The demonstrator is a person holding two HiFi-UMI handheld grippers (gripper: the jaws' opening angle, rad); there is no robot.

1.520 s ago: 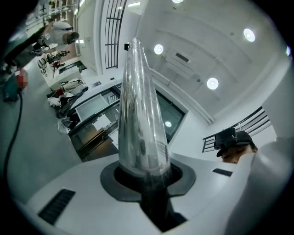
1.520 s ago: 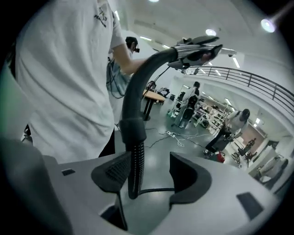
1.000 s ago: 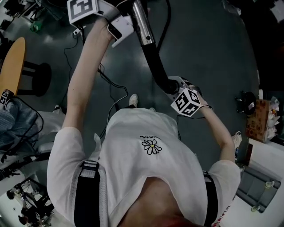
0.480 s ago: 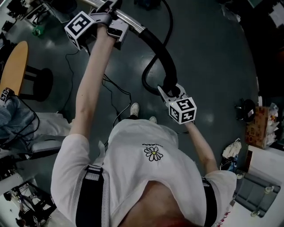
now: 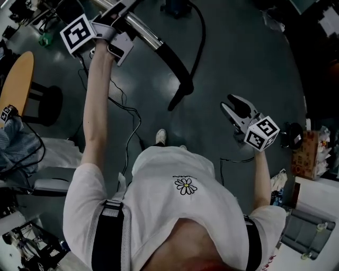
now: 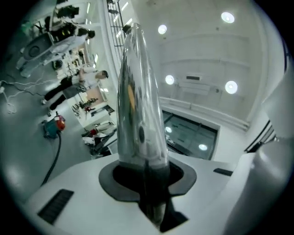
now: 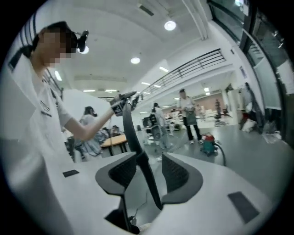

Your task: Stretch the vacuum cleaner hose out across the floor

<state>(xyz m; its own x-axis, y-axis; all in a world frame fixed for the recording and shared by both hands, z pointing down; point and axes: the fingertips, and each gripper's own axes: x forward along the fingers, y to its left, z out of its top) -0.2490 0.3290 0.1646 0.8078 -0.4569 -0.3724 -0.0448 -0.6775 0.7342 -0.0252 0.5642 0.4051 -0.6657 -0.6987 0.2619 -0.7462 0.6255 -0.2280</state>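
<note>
My left gripper [image 5: 121, 10] at the top left is shut on the vacuum's chrome wand tube [image 5: 142, 32]; in the left gripper view the tube [image 6: 138, 105] rises from between the jaws of that gripper [image 6: 146, 170]. A black bent handle piece [image 5: 177, 69] runs down from the tube and its end hangs free above the floor. The black hose [image 5: 201, 29] curves off to the vacuum cleaner [image 7: 210, 141]. My right gripper [image 5: 230, 105] stands open to the right of that end, apart from it. In the right gripper view the black piece [image 7: 130, 124] shows beyond the open gripper [image 7: 149, 172].
A round wooden table [image 5: 15, 79] and a dark stool stand at the left. Thin cables [image 5: 130, 119] trail over the grey floor near the person's shoes [image 5: 160, 136]. Boxes and bags [image 5: 306, 144] crowd the right edge. Other people [image 7: 188, 114] stand far off.
The right gripper has let go of the black handle piece and swung right, away from it. The left gripper has carried the tube further left; the black end now hangs free.
</note>
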